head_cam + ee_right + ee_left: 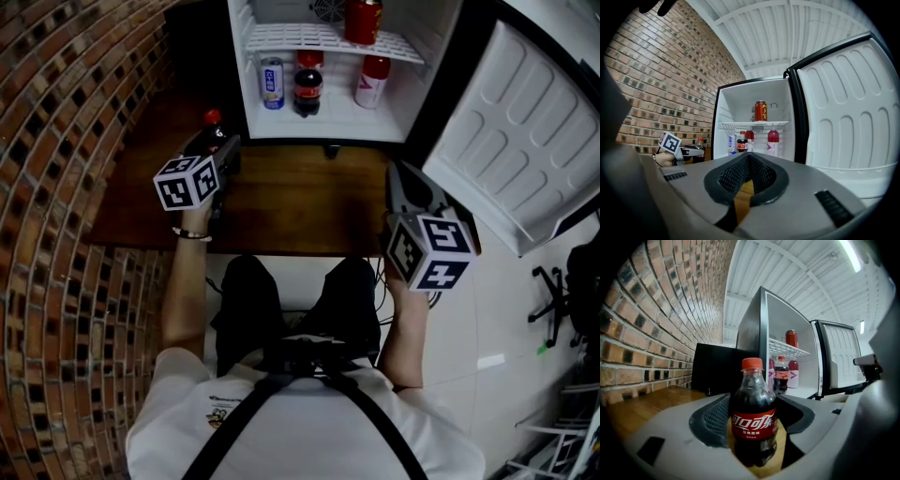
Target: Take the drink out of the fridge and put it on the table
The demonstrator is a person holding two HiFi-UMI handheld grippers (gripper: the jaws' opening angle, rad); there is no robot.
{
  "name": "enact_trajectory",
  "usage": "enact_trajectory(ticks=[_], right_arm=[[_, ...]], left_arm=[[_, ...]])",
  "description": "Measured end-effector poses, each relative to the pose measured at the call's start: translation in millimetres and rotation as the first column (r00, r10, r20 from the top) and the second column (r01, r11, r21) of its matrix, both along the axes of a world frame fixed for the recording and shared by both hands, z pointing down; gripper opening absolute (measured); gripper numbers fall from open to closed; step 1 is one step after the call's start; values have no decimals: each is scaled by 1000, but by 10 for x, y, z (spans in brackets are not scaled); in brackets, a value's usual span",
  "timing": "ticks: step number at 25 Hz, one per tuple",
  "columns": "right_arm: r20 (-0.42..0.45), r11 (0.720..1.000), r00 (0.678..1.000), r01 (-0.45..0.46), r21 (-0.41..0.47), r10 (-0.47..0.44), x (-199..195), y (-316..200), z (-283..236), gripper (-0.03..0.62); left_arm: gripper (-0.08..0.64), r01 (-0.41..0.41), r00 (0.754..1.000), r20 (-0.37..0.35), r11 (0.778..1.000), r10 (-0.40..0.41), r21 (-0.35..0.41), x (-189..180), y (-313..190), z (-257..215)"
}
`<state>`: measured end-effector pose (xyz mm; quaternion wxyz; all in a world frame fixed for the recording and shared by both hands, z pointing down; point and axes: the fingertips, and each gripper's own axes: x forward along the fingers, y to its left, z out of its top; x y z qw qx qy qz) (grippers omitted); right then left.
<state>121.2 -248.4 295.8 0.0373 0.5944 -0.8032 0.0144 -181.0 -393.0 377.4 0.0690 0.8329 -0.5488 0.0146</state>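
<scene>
A small cola bottle (pixel 753 423) with a red cap stands upright on the wooden table (pixel 291 202), left of the open fridge (pixel 328 127). My left gripper (pixel 217 142) is shut on it, with a pad against each side of the bottle's body. From the right gripper view the same bottle (pixel 699 143) shows beside the left marker cube. My right gripper (pixel 405 178) hovers over the table's right end, in front of the fridge. Its jaws (pixel 747 176) are shut with nothing between them.
Inside the fridge stand a blue can (pixel 272 82), another cola bottle (pixel 307 89) and a red bottle (pixel 372 82); a red can (pixel 363 21) is on the wire shelf. The white door (pixel 525 131) hangs open at the right. A brick wall (pixel 66 141) borders the left.
</scene>
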Motion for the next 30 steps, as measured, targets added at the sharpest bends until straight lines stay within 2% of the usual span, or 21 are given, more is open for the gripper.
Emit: enact_trajectory(ticks=[6, 16, 26, 30], right_arm=[[-1, 1000, 1000, 3, -1, -3, -16, -3, -3, -11], [8, 1000, 1000, 10, -2, -10, -54, -10, 20, -11], [11, 1000, 1000, 11, -7, -11, -60, -8, 39, -11], [8, 1000, 1000, 14, -11, -14, -66, -11, 45, -11]], left_arm=[[302, 22, 1000, -16, 1000, -21, 14, -45, -24, 76], [304, 11, 995, 97, 998, -18, 67, 48, 109, 111], [307, 8, 996, 91, 997, -14, 70, 45, 108, 115], [360, 6, 999, 51, 995, -11, 100, -10, 237, -75]])
